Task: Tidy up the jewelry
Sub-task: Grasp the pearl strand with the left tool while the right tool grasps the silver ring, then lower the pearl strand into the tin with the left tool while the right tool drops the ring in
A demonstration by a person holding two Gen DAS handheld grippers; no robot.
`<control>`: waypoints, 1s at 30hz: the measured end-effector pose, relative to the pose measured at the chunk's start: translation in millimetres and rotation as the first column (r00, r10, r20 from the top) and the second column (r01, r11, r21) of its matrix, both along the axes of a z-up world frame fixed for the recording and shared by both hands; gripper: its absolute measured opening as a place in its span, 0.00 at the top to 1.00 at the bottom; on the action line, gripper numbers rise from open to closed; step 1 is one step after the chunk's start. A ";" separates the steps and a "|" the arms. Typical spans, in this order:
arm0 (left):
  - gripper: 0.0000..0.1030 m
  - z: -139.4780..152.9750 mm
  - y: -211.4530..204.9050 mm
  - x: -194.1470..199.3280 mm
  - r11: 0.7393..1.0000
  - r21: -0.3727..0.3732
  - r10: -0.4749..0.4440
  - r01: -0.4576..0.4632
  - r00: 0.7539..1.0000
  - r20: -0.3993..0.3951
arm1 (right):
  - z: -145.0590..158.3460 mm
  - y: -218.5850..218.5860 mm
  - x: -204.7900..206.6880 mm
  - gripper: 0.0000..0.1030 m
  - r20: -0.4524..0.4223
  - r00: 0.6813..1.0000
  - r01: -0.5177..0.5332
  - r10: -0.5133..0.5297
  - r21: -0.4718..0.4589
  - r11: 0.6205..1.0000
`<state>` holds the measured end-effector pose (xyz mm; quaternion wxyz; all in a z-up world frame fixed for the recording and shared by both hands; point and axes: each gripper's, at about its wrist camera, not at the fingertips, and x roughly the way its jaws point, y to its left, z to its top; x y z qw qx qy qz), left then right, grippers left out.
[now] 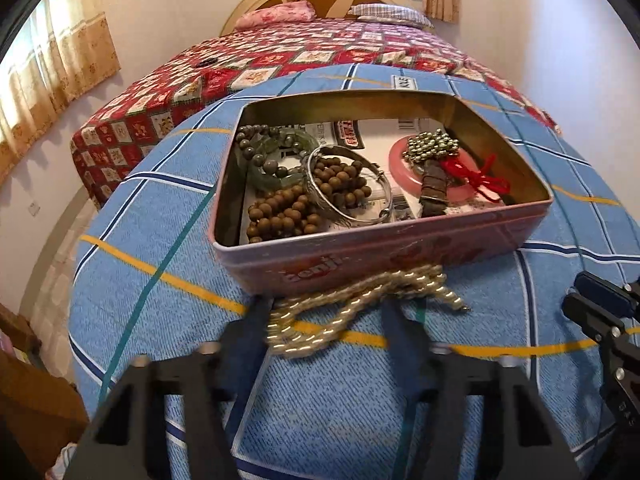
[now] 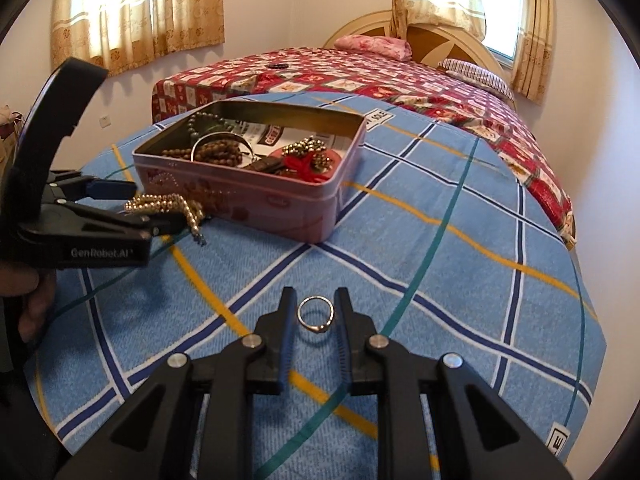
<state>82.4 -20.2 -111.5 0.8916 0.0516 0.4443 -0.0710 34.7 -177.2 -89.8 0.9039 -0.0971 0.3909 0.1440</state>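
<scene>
Though most of the jewelry already lies in the tin (image 1: 384, 240), we judge two pieces are left on the blue cloth (image 2: 440, 280). Nearest, our right gripper (image 2: 315, 312) stands open with the ring (image 2: 316, 314) between its fingers, apparently untouched. Only the right view shows this ring. Farther off, our left gripper (image 1: 326, 308) is spread open around the pearl necklace (image 1: 360, 300), which lies against the tin's near wall, not yet clamped. Only the left view looks down into the tin: wooden beads (image 1: 280, 212), a silver bangle (image 1: 348, 184), a green bracelet (image 1: 276, 160) and a pink disc (image 1: 404, 168). Beyond lies the bed (image 2: 360, 68).
</scene>
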 end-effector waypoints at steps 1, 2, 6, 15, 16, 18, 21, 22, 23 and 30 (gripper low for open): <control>0.61 0.4 -0.4 -1.5 1.000 -0.004 -0.010 0.010 1.000 0.001 | 1.0 0.0 -0.2 0.80 0.002 1.000 0.000 0.000 0.001 1.000; 0.66 1.2 -1.7 -3.7 1.000 0.000 -0.024 0.024 1.000 0.002 | -1.0 0.0 0.0 0.80 0.003 1.000 0.000 0.000 0.002 1.000; 0.84 2.0 -4.5 -13.5 0.998 0.012 -0.067 0.067 0.998 0.007 | -3.0 0.3 0.0 0.80 0.003 1.000 0.001 -0.001 0.000 1.000; 0.94 9.2 9.5 -29.4 0.997 0.022 -0.079 0.079 0.997 0.018 | -1.6 -0.4 -0.4 0.80 0.010 1.000 0.003 -0.003 0.000 1.000; 0.94 11.4 10.6 -31.5 0.997 0.025 -0.079 0.079 0.997 0.026 | -1.5 -0.6 -0.3 0.80 0.011 1.000 0.004 -0.004 0.001 1.000; 0.94 21.2 14.3 -38.2 0.997 0.024 -0.078 0.077 0.996 0.050 | 1.2 -1.6 -1.2 0.80 0.015 1.000 0.006 -0.006 0.001 1.000; 0.94 34.0 18.6 -44.7 0.997 0.022 -0.072 0.071 0.994 0.080 | 4.8 -2.5 -1.8 0.80 0.024 1.000 0.007 -0.007 0.001 1.000; 0.94 37.8 19.6 -45.9 0.997 0.021 -0.071 0.069 0.994 0.088 | 6.3 -2.6 -2.2 0.80 0.027 1.000 0.007 -0.007 0.001 1.000; 0.94 43.8 20.1 -47.3 0.997 0.022 -0.070 0.069 0.992 0.103 | 7.5 -2.2 -3.4 0.80 0.030 1.000 0.006 -0.006 0.003 1.000; 0.94 68.9 22.8 -49.4 0.998 0.025 -0.066 0.063 0.985 0.162 | 18.9 -4.4 -3.5 0.80 0.059 0.998 0.011 -0.012 0.008 1.000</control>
